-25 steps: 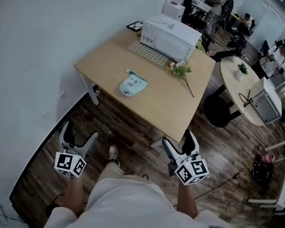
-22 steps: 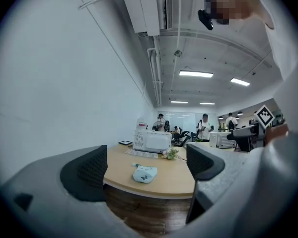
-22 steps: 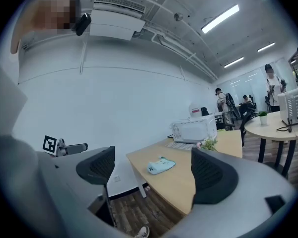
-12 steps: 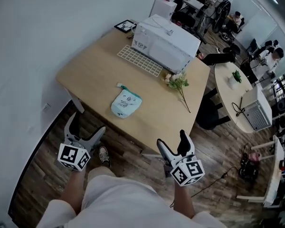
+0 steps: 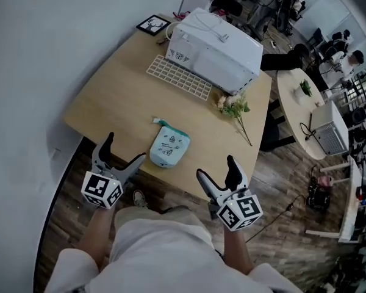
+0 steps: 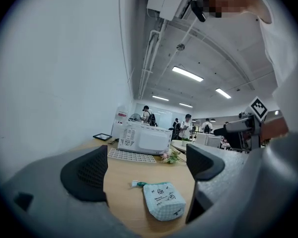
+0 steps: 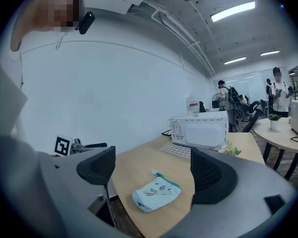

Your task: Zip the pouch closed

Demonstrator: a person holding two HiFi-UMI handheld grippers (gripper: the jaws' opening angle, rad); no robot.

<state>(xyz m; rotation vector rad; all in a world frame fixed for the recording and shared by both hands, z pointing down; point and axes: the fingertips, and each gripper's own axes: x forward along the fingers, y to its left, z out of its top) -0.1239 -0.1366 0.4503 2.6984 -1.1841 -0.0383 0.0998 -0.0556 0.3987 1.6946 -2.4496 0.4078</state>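
A pale blue pouch (image 5: pixel 169 148) with small prints and a teal zip edge lies flat on the wooden table (image 5: pixel 110 96), near its front edge. The same pouch (image 6: pixel 163 200) shows ahead between the jaws in the left gripper view, and the pouch (image 7: pixel 156 193) also lies ahead in the right gripper view. My left gripper (image 5: pixel 119 153) hovers open at the table's front left edge, a short way left of the pouch. At the front right edge my right gripper (image 5: pixel 217 170) is open too. Neither one touches the pouch.
A white microwave (image 5: pixel 215 49) and a white grid rack (image 5: pixel 179 77) stand at the table's back. A flower sprig (image 5: pixel 237 110) lies at the right, a framed picture (image 5: pixel 150 24) at the far corner. A round table (image 5: pixel 305 99) and people lie beyond.
The person has stepped closer to the table. Both grippers now reach its front edge, one on each side of the pouch, still open.
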